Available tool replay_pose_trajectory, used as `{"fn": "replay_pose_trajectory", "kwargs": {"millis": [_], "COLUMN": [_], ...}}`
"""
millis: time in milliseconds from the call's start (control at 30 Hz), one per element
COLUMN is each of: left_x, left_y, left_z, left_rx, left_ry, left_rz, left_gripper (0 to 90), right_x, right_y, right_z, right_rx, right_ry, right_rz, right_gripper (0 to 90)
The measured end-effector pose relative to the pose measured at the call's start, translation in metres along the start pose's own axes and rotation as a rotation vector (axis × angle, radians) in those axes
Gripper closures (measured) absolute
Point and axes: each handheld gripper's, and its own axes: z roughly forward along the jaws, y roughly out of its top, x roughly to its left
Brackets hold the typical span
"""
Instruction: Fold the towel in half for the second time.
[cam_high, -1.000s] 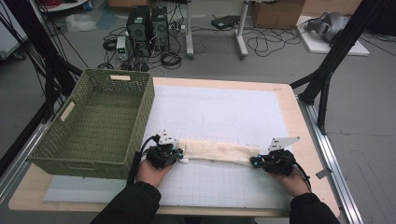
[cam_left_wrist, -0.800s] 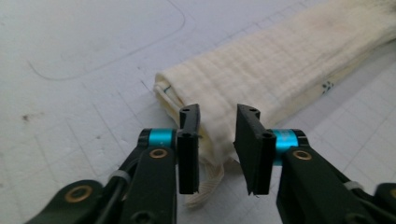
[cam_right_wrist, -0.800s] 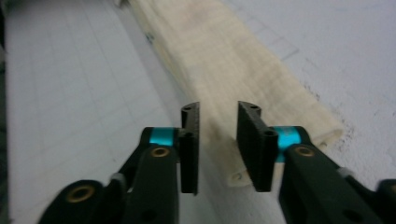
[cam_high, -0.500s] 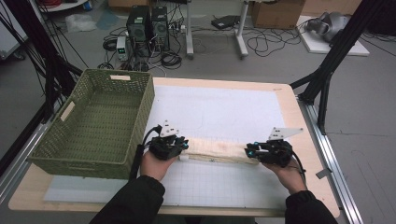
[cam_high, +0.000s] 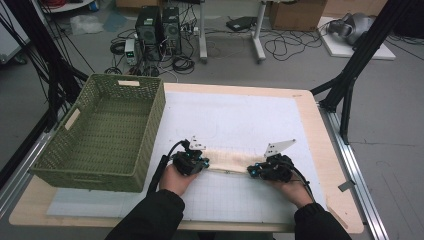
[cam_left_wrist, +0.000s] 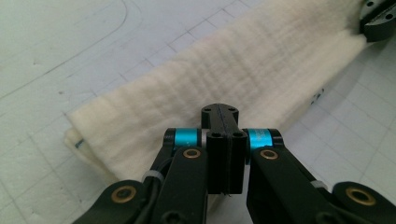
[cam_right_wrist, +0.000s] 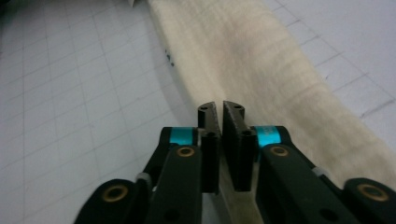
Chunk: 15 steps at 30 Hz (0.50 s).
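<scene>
We are holding the left gripper (cam_high: 192, 162) and the right gripper (cam_high: 267, 170) low in the high view, each with its jaws having just closed and now pinching one end of the folded cream cloth (cam_high: 230, 160) lying in the centre, with the green basket (cam_high: 75, 162) at the left.

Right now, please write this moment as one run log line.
left tool: shut on cloth | right tool: shut on cloth | cloth: folded strip on mat | basket: left, empty
</scene>
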Motion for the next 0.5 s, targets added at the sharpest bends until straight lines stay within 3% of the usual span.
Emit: {"fn": "replay_pose_trajectory", "kwargs": {"millis": [133,200,333,400,500], "left_x": [0.004,0.008,0.005,0.005,0.01], "left_y": [-0.004,-0.008,-0.008,-0.008,-0.008], "left_z": [-0.004,-0.005,-0.008,-0.016,-0.023], "left_rx": [0.005,-0.016,-0.038,-0.077,-0.104], "left_ry": [0.006,-0.017,-0.012,0.0,0.041], "left_rz": [0.008,-0.027,0.002,0.01,0.0], "left_gripper": [89.9,89.8,88.1,81.8,76.0], "right_x": [0.001,0.001,0.002,0.004,0.004], "right_y": [-0.006,-0.009,-0.008,-0.007,-0.003], "right_z": [-0.004,-0.004,-0.004,-0.008,-0.021], "right_rx": [0.01,0.005,0.001,-0.031,-0.11], "right_ry": [0.006,0.005,-0.004,-0.004,-0.046], "right_rz": [-0.008,-0.007,-0.016,-0.032,-0.034], "right_gripper": [89.4,89.4,87.7,83.7,76.3]}}
